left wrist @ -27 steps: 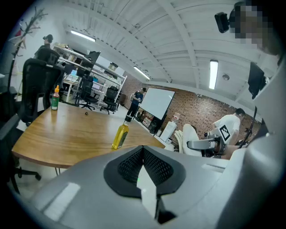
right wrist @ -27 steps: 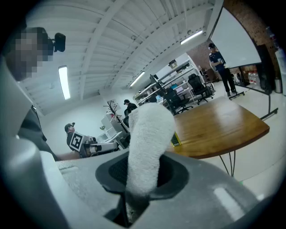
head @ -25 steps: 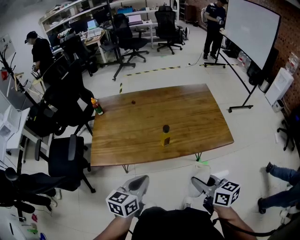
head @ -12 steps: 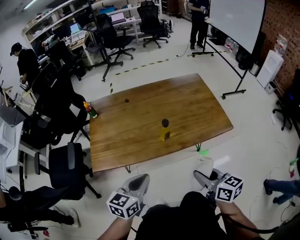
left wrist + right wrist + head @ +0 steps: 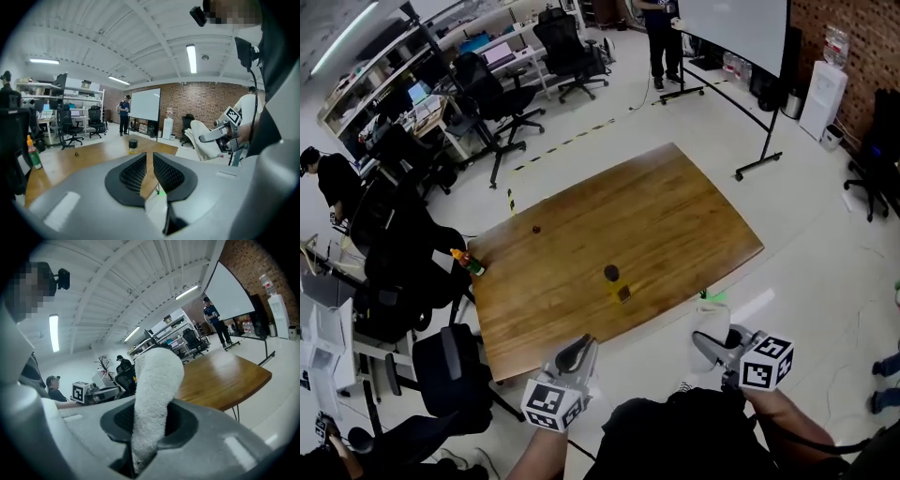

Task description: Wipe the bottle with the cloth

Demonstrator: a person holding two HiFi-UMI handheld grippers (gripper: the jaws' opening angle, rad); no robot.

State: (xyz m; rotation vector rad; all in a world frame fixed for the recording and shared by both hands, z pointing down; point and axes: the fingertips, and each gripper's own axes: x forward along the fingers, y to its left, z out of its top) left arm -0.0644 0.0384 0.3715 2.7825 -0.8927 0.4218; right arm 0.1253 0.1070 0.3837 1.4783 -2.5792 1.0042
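A small yellow bottle (image 5: pixel 617 287) with a black cap stands upright on the wooden table (image 5: pixel 675 216), near its front edge. It also shows in the left gripper view as the bottle (image 5: pixel 133 145), beyond the jaws. My left gripper (image 5: pixel 575 356) hangs in front of the table edge. Its jaws have just been opening, and a narrow slit with nothing in it stands between them (image 5: pixel 150 161). My right gripper (image 5: pixel 712 345) is shut on a white cloth (image 5: pixel 154 380). The cloth (image 5: pixel 707 330) stands up out of the jaws, clear of the table and the bottle.
An orange-capped bottle (image 5: pixel 469 262) stands at the table's left corner and a small dark thing (image 5: pixel 535 228) lies farther back. Black office chairs (image 5: pixel 455 375) crowd the left side. A whiteboard on a stand (image 5: pixel 741 28) and a person (image 5: pixel 661 37) are beyond the table.
The head view has swung, so the table now lies turned and farther up the picture. Both grippers have shifted a little in front of the table's near edge. The cloth stays in the right gripper.
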